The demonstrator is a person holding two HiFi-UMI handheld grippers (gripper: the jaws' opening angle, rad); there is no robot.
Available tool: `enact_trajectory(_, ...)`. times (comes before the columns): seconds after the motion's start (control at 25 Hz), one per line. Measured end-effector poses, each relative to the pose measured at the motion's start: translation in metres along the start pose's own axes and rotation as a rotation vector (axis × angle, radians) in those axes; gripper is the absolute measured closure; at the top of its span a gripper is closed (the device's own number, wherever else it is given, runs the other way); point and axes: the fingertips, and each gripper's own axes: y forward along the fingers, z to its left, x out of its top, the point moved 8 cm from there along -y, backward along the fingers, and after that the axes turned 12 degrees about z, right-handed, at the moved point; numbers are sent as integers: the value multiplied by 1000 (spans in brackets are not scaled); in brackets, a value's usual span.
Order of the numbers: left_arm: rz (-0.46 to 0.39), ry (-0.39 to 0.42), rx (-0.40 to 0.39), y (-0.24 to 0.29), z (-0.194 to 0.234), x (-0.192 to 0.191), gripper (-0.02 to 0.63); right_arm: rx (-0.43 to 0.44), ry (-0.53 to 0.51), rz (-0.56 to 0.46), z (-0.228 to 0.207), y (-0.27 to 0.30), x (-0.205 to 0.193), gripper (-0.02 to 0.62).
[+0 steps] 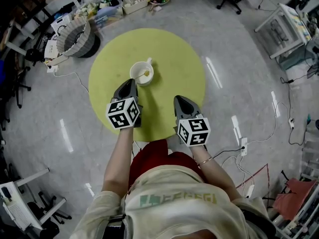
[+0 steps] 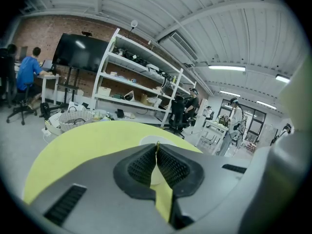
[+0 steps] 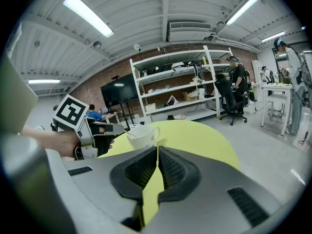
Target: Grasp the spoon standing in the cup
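A white cup (image 1: 141, 73) stands on the round yellow-green table (image 1: 174, 59), with a thin golden spoon (image 1: 145, 73) leaning inside it. My left gripper (image 1: 128, 86) is shut and empty, its tips just short of the cup's near side. In the left gripper view the cup's rim (image 2: 146, 140) and the spoon's tip (image 2: 157, 143) peek over the closed jaws. My right gripper (image 1: 178, 101) is shut too, empty, over the table right of and nearer than the cup. The right gripper view shows the cup (image 3: 143, 135) with its handle, beside the left gripper (image 3: 95, 130).
A woven basket (image 1: 75, 38) and boxes of clutter (image 1: 134, 2) stand on the floor beyond the table. Cables (image 1: 239, 148) trail over the floor at right. Shelving (image 3: 185, 89), desks, chairs and several people fill the room's edges.
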Motion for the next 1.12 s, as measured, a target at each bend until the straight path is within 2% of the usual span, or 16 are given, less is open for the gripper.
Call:
enact_trajectory(0.68,-118,62,13,-43,-26,18,578,-4,-17,-67,3,-33,0,557)
enact_trajectory(1.12,-159,108,-30,-61,-47,31,578,-43,-8,-113,4,-58,1,557)
